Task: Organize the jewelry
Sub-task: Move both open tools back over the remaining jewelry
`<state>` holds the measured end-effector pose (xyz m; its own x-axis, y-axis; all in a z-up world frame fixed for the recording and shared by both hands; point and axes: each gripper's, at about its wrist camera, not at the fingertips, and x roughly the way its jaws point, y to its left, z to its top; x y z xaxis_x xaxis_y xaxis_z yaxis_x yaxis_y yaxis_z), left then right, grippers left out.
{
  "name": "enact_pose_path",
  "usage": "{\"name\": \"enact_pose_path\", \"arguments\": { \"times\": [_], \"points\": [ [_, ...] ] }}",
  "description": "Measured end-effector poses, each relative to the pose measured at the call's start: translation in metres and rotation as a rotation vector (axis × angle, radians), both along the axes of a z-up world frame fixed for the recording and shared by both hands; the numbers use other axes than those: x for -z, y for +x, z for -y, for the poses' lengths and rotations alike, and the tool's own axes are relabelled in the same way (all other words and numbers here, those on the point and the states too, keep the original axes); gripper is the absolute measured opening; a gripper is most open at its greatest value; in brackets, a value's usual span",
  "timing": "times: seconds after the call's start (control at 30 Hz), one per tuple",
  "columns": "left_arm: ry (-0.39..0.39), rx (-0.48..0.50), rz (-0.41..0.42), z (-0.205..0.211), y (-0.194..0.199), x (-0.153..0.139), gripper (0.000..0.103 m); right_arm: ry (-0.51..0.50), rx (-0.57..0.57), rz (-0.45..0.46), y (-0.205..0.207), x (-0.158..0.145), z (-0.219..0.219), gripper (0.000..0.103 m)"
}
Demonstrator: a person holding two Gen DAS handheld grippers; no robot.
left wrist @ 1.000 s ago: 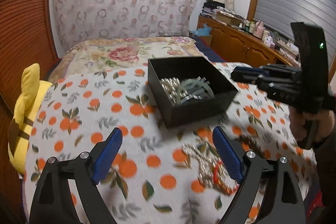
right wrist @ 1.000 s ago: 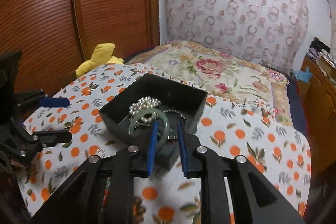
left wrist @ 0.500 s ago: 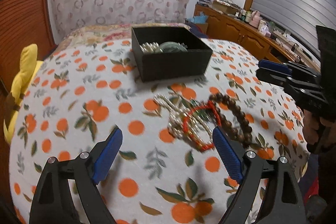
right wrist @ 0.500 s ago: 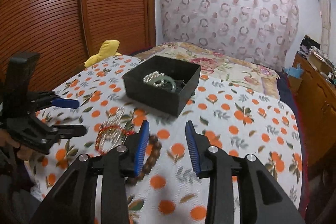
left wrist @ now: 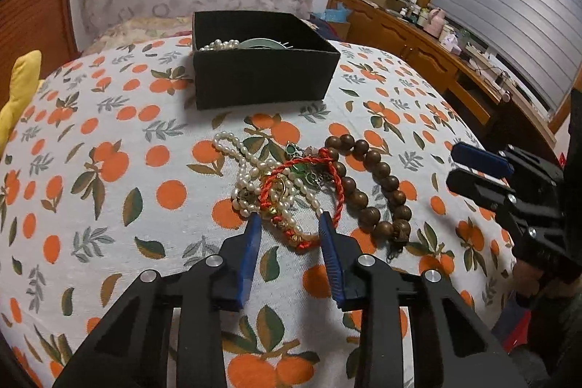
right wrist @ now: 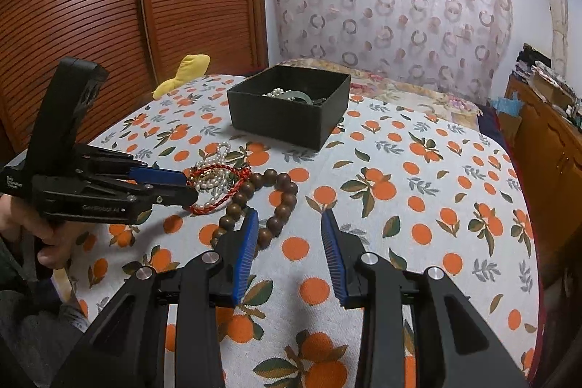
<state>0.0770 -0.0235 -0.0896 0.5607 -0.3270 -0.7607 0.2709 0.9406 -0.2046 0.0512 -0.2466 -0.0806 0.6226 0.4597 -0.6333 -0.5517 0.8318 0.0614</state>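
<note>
Jewelry lies tangled on my bench (left wrist: 109, 206): pearl strand (left wrist: 251, 170), red cord bracelet (left wrist: 313, 184) and wooden bead bracelet (left wrist: 378, 191), near the black box (left wrist: 262, 79). My left hand-held gripper (left wrist: 289, 224) is closing around the tangle's near edge, not yet pinching. My right hand-held gripper (right wrist: 289, 224) stands apart, empty.

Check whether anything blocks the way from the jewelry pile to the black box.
Nothing visible does. Bare tablecloth lies between the jewelry pile and the open-topped black box. The left gripper, jaws closing, is at the pile's near edge.
</note>
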Motion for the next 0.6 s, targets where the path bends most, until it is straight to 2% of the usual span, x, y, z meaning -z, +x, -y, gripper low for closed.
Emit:
{"name": "enact_pose_path", "arguments": {
  "times": [0.13, 0.2, 0.3, 0.37, 0.6],
  "points": [
    [-0.033, -0.026, -0.009, -0.005, 0.006, 0.002, 0.023, 0.006, 0.003, 0.004, 0.001, -0.002, 0.001, 0.038],
    [-0.046, -0.039, -0.012, -0.008, 0.008, 0.003, 0.015, 0.005, 0.003, 0.006, 0.000, -0.002, 0.001, 0.038],
    [-0.063, -0.042, -0.017, -0.013, 0.007, 0.004, 0.012, 0.005, 0.003, 0.006, 0.000, -0.002, 0.002, 0.038],
    [-0.065, -0.039, -0.018, -0.014, 0.005, 0.005, 0.007, 0.005, 0.001, 0.004, 0.000, -0.002, 0.001, 0.038],
    [-0.049, -0.036, 0.023, -0.021, -0.010, -0.007, 0.006, -0.008, -0.015, -0.006, 0.001, 0.001, -0.009, 0.038]
  ]
}}
